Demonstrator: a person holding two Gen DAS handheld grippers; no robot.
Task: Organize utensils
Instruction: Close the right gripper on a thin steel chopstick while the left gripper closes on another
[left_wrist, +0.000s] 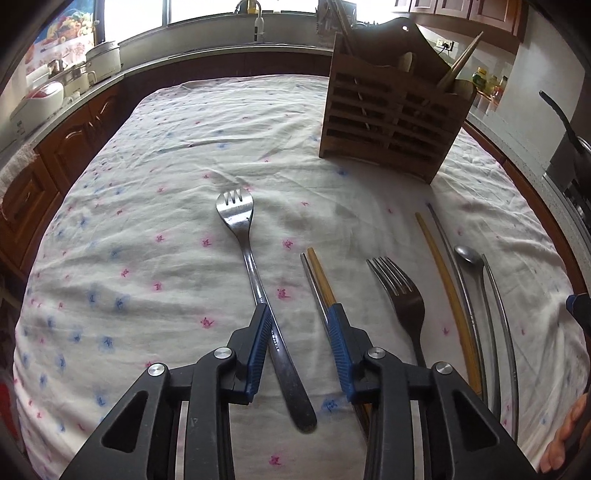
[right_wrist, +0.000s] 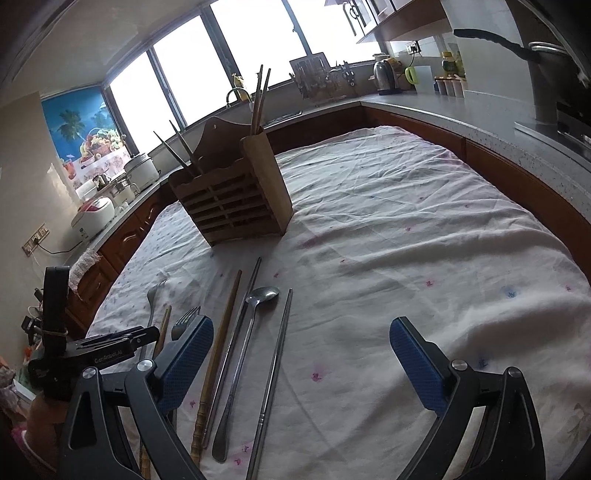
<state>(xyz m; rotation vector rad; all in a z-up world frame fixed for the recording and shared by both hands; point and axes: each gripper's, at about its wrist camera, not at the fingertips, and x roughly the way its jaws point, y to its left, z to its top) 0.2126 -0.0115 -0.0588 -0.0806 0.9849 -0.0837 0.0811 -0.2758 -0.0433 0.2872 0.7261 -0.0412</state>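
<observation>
Sunlit kitchen windows and brown cabinets ring a bench (left_wrist: 155, 155) draped in a flower-dotted white cloth, where cutlery lies loose near the front edge and a slatted wooden utensil holder (left_wrist: 391, 118) stands toward the far right corner, a few chopsticks already leaning in its compartments. A pick-up appears to be in hand: the left hand-held gripper (left_wrist: 297, 314) straddles the lower handle of a steel fork (left_wrist: 245, 254), its jaws narrowed but not yet clamped, one blue pad at the handle and the other apart from it, over a pair of chopsticks (left_wrist: 317, 273) lying just beside the fork. That fork lies flat near the middle of the front edge, its long axis running from front to far edge with a slight lean, tines toward the far edge and handle end toward the front. A darker fork (left_wrist: 400, 291), a spoon (right_wrist: 255, 306) and more chopsticks lie alongside to its right, roughly parallel. The right hand-held gripper (right_wrist: 301, 350) hangs wide and empty above the cloth at the front right. Next, by this reading, the pads must finish pinching the handle alone, without catching the neighbouring chopsticks, then lift and stand the fork in the holder.
</observation>
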